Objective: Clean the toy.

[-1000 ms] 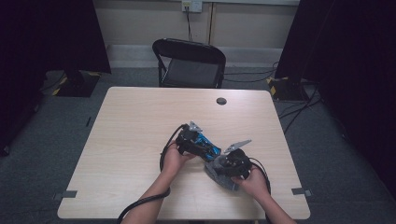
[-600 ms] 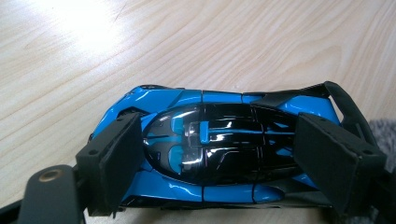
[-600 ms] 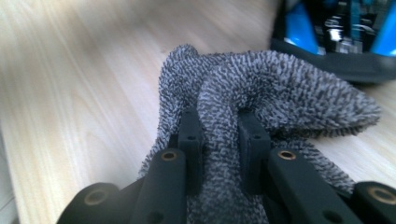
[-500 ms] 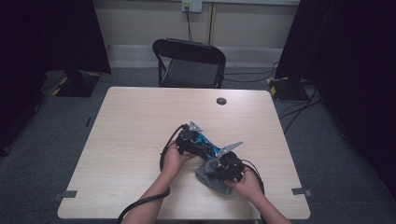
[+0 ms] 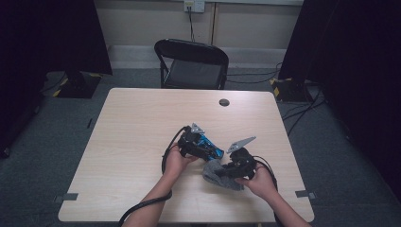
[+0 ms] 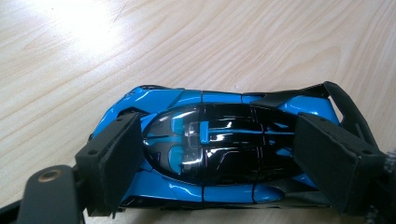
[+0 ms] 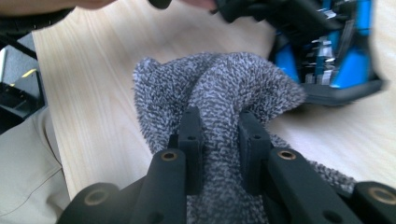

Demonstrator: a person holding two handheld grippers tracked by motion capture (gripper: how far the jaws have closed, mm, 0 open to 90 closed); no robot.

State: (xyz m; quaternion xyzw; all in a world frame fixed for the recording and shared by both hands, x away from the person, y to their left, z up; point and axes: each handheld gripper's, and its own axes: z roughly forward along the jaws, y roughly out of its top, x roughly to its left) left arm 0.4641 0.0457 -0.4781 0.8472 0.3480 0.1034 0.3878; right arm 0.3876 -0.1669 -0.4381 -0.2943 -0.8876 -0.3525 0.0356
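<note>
While the left hand-held gripper [image 6: 215, 172] clamps the glossy blue-and-black toy car [image 6: 219, 149], the right hand-held gripper [image 7: 217, 140] pinches the speckled grey terry cloth [image 7: 210, 88].
Both sit on the pale wooden counter [image 5: 142, 123], near its front edge just right of centre; no readable writing shows; bare counter lies left and beyond.

I'm seeing the toy car [image 5: 209, 145] lying on the table [image 5: 142, 123], right of centre toward the near edge, sitting between the pads of my left gripper [image 5: 191, 142]. The cloth [image 5: 215, 172] is lying just right of and nearer than the car, touching it, pinched in my right gripper [image 5: 226, 173]. A chair [image 5: 191, 64] is standing behind the table.
</note>
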